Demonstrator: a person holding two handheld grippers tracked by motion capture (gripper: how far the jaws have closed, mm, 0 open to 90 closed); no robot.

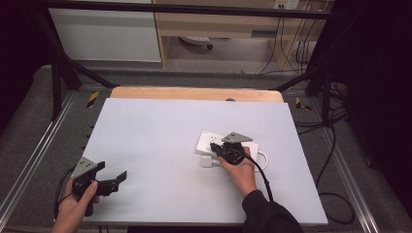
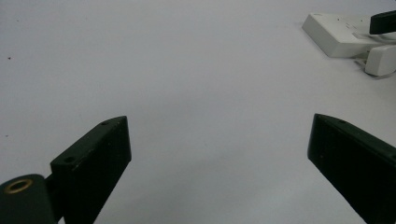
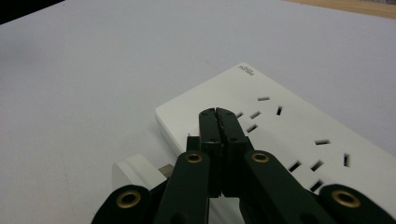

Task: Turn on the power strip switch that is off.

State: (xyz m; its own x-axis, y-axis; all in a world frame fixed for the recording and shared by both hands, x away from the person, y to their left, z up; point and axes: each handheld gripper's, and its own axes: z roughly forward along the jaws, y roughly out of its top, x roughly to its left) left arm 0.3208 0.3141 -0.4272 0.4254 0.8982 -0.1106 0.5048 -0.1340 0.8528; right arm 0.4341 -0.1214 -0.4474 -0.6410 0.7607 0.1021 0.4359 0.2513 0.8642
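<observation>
White plastic is what you are working with: the power strip [image 1: 228, 144] lies on the pale grey table cover [image 1: 160, 145], and a small white plug adapter [image 1: 208, 161] lies on the cover against the strip's near edge, its metal prong pointing toward the strip. Your right gripper [image 3: 218, 113] is poised over the near end of the strip with its jaws pressed fully together and nothing between them, the tips over the strip's top face just short of the nearest sockets [image 3: 252, 120]. Whether the tips touch the plastic cannot be told. If the aim is to seat the adapter in the strip, closed jaws will not pick it up, so open them, drop back toward the adapter, and take it across its flat sides with the prongs left free. Then square the prongs to one socket's slots before pressing straight down; a tilted push will likely skid the light strip across the smooth cover. Your left gripper [image 1: 108, 178] hangs far from the strip, near the cover's front left corner, with its jaws spread wide and empty. Bring it over to pin the strip's far end while you push.
</observation>
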